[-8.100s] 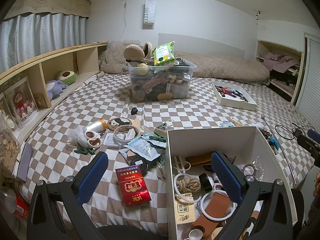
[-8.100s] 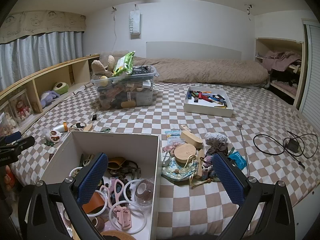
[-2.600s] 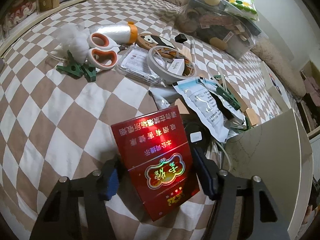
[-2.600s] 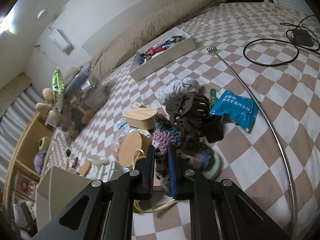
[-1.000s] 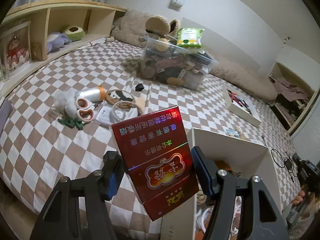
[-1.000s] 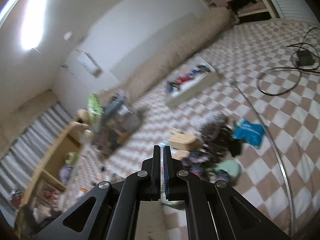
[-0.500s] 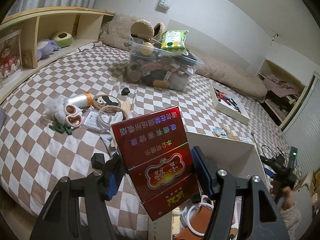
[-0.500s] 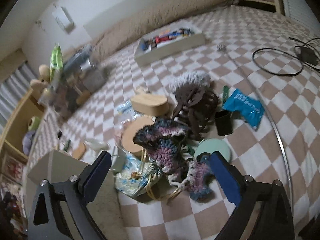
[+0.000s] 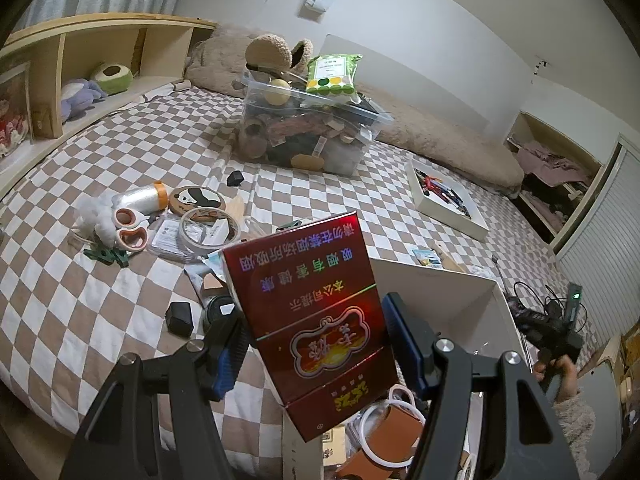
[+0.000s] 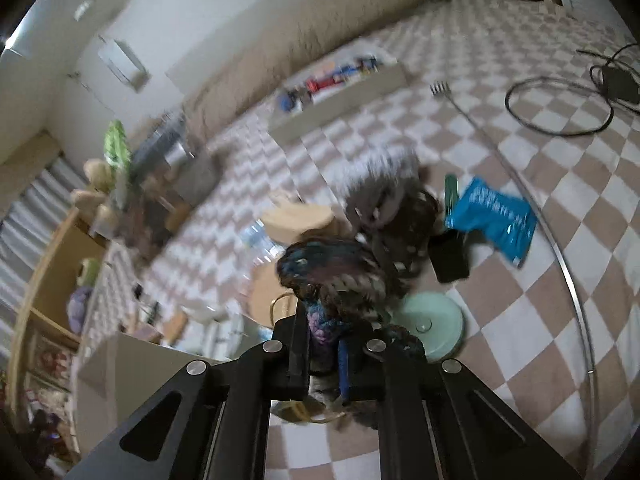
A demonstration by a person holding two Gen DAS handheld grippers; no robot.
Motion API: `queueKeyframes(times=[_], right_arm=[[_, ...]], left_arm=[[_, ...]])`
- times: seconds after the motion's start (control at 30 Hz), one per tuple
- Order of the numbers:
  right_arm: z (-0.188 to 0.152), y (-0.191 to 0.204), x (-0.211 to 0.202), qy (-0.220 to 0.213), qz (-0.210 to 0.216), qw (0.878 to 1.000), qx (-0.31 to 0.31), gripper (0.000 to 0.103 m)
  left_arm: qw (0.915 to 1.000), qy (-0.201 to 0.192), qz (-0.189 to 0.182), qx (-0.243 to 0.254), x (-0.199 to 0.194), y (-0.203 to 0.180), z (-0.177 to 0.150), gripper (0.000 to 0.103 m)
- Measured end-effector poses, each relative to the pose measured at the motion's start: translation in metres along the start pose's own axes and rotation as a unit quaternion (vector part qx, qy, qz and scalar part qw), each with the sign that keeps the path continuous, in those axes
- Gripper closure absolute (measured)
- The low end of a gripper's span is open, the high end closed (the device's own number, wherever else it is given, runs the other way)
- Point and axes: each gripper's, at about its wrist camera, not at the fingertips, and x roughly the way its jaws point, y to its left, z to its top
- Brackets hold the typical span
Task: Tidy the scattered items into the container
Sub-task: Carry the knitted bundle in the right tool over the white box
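Holding red rectangular cardboard box [image 9: 312, 320] in left gripper [image 9: 316, 344], frame centre, above white open container [image 9: 460, 300], partly filled. Right gripper [image 10: 324, 344] just closed on multicoloured crocheted yarn piece [image 10: 332, 276]. Scattered items remaining on checkered bedspread [image 9: 100, 280].

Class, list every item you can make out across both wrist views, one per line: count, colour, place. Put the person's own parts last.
red box: one, dark red, between the left gripper's pads, above the bed
white container: one, white, open, right of the red box
crocheted piece: one, blue, purple and brown, pinched by the right gripper
clear bin: one, clear, full, far on the bed
scissors: one pair, orange and white, left pile
tape roll: one, white, left pile
blue packet: one, blue, on the bed
mint disc: one, pale green, beside the crocheted piece
left gripper: black, blue pads
right gripper: black
hand: one, far right
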Motion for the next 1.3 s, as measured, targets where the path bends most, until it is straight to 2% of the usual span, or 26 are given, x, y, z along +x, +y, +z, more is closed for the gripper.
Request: queueKeyframes(times=[0.3,0.73,0.9,1.13,1.3], right_arm=[[0.016,0.021,-0.057,-0.067,0.071,0.995,-0.001,0.092],[0.029,0.079,-0.13,-0.14,0.142,0.978,-0.068,0.092],[0.026,0.1,-0.154,-0.153,0.176,0.968,-0.091,0.092],[0.019,0.129,-0.185,-0.168,0.235,0.949,-0.127,0.092],[0.013,0.151,-0.198,-0.169,0.262,0.936,-0.162,0.092]], left_arm=[[0.9999,-0.002,-0.008,0.008,-0.004,-0.007,-0.001,0.039],[0.9997,-0.008,-0.016,0.015,-0.014,-0.015,-0.003,0.039],[0.9995,-0.016,-0.02,0.017,-0.022,-0.017,-0.002,0.039],[0.9987,-0.035,-0.028,0.023,-0.039,-0.023,0.002,0.039],[0.9978,-0.046,-0.038,0.03,-0.047,-0.029,0.004,0.039]])
